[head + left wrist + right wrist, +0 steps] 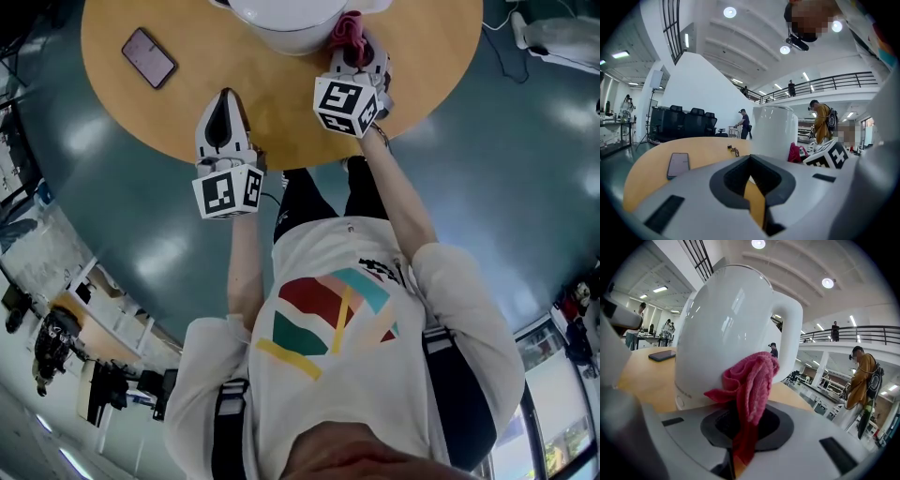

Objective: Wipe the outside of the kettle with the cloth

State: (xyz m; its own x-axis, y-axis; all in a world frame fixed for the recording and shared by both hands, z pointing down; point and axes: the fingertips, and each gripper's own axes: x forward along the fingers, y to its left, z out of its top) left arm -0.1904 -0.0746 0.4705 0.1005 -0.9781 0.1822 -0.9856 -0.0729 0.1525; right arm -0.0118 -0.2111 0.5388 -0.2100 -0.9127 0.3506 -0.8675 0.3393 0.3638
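A white kettle stands at the far side of the round wooden table. In the right gripper view the kettle fills the middle, handle to the right. My right gripper is shut on a pink cloth, and the bunched cloth lies against the kettle's lower wall. My left gripper rests over the table's near edge, shut with nothing in it, well short of the kettle. The left gripper view also catches the cloth beside the kettle.
A dark phone lies flat on the table's left part, also shown as the phone. A small cable piece sits farther back. The table's rim curves just below both grippers. People stand in the hall behind.
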